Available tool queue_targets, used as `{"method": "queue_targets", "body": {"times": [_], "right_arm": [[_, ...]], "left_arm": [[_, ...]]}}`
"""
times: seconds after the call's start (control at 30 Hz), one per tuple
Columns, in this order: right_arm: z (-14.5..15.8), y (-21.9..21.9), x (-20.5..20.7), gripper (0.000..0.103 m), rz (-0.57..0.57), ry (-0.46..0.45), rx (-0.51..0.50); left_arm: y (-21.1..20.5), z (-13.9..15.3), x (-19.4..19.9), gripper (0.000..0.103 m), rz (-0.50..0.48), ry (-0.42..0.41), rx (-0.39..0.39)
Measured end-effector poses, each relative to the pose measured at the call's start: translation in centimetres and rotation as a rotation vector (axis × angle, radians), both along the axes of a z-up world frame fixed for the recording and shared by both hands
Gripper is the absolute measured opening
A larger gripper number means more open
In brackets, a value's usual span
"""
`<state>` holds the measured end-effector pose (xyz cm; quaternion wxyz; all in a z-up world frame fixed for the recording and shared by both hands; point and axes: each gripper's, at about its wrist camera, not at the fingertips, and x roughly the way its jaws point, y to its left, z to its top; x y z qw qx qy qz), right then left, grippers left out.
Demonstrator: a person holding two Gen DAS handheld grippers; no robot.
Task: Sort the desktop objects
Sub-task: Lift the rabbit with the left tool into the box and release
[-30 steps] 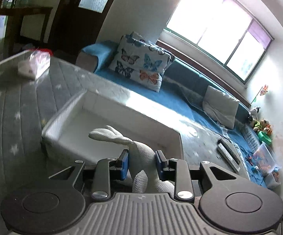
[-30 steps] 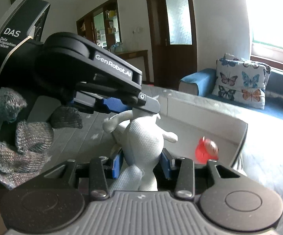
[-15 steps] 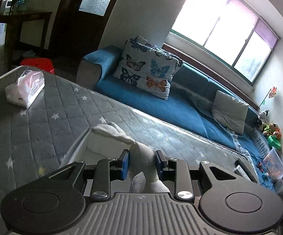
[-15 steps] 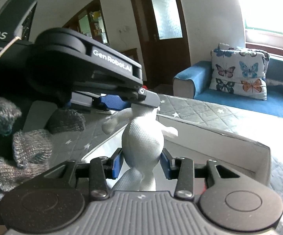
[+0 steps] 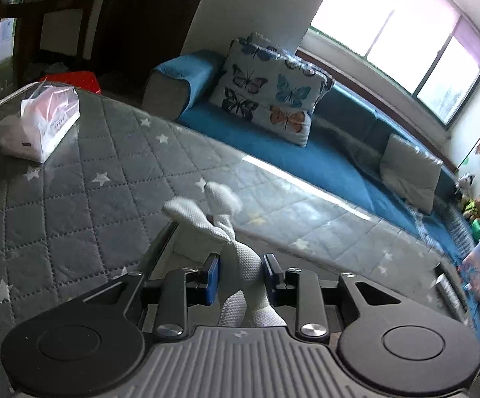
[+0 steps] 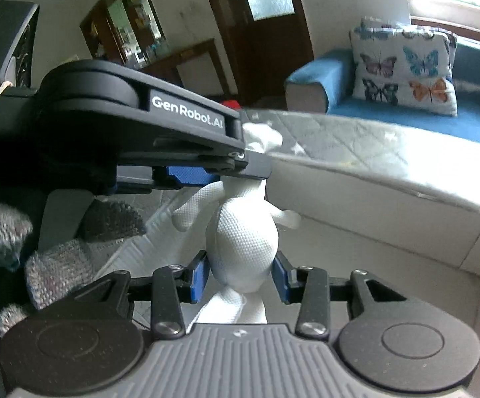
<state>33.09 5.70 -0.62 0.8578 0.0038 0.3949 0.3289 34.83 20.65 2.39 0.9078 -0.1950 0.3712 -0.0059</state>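
Holding one white mesh-fabric stuffed rabbit (image 6: 243, 238) between them, both tools are clamped: the right hand-held gripper (image 6: 240, 280) pinches its body, the left hand-held gripper (image 5: 241, 278) its neck below the ears. The toy hangs over the near left corner of the white rectangular open box (image 6: 389, 219) on the grey star-quilted bench (image 5: 74, 199). Judged best: lower together, keep the toy untwisted, release well inside the walls.
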Motion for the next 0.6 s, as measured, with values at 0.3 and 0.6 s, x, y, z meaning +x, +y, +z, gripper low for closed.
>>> {"method": "queue_targets", "body": {"times": [0.3, 0.6], "right_arm": [[-0.4, 0.8, -1.2, 0.045, 0.037, 0.004, -0.061], [2.1, -0.8, -3.5, 0.055, 0.019, -0.080, -0.042]], "left_arm": [[-0.8, -0.4, -0.4, 0.034, -0.037, 0.036, 0.083], [-1.6, 0.9, -2.5, 0.034, -0.035, 0.017, 0.083]]}}
